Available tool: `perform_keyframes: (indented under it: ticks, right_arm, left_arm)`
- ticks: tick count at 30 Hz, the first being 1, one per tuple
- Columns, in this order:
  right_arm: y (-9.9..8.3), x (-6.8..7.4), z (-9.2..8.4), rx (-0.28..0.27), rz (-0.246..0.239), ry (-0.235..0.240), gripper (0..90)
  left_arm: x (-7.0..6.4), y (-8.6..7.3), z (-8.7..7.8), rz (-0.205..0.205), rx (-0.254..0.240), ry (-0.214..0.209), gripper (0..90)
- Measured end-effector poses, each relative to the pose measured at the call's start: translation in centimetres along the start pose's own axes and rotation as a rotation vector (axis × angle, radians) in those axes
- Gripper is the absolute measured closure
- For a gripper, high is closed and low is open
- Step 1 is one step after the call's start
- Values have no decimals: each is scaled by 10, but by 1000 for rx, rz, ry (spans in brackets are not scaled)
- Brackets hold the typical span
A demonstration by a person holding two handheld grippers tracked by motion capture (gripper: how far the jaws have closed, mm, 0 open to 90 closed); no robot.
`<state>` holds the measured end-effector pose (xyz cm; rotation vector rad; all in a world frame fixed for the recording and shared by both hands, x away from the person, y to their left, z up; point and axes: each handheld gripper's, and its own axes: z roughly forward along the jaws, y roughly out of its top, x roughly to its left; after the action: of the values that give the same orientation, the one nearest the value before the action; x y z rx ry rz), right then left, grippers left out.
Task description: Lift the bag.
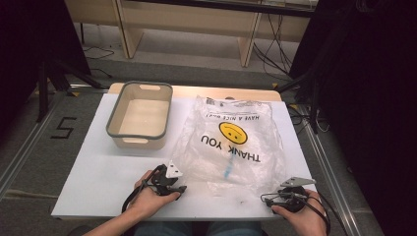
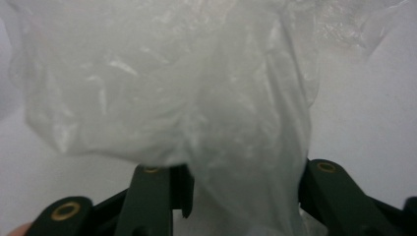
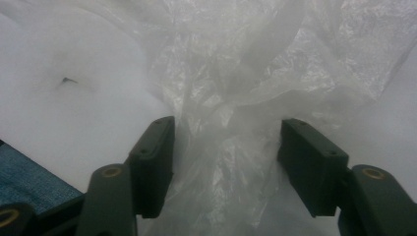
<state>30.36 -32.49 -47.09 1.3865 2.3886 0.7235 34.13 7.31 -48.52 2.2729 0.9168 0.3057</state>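
Plastic bag folds blur between both part-open pairs of jaws, left gripper at seven o'clock, right gripper at five, pad contact unclear.

Thin, crinkled, glossy translucent plastic bag between the matt black plastic jaws of the left claw, over a smooth matt white table; beyond, a smooth beige plastic bin.

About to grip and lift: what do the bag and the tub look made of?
Bag: thin clear plastic film, glossy; it crinkles and the table shows through. Tub: looks like rigid matte cream plastic with a grey rim, possibly rubbery; walls hold their shape.
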Motion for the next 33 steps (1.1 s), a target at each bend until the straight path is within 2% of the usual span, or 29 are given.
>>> perform_keyframes:
  ticks: [4,10,14,19,22,24,27,30,31,33]
  right_arm:
    - [0,-1,0,1,-18,-15,493]
    - [1,-1,0,8,-22,-32,538]
    - [0,-3,-1,0,-10,-32,659]
    - [0,-8,-1,-14,1,-31,791]
    - [-1,-10,-1,-25,24,-26,861]
    - [-1,-11,-2,-25,38,-18,877]
    - [0,-12,-3,-38,56,-17,884]
    - [1,-12,-4,-50,69,-19,885]
    - [1,-12,-3,-50,71,-19,884]
    - [1,-12,-3,-45,77,-17,884]
  left_arm:
    - [2,-1,0,-5,-5,2,722]
    - [5,-2,-1,-13,-13,5,824]
    - [6,-3,-3,-15,-6,6,882]
    - [7,-2,-17,-10,-41,0,891]
    - [9,-2,-27,-8,-71,-7,891]
    - [10,-3,-32,-19,-99,-19,892]
    - [11,-3,-38,-14,-138,-26,891]
    - [13,-3,-37,6,-146,-33,887]
    - [13,-4,-35,10,-134,-39,862]
    - [12,-5,-32,0,-118,-52,747]
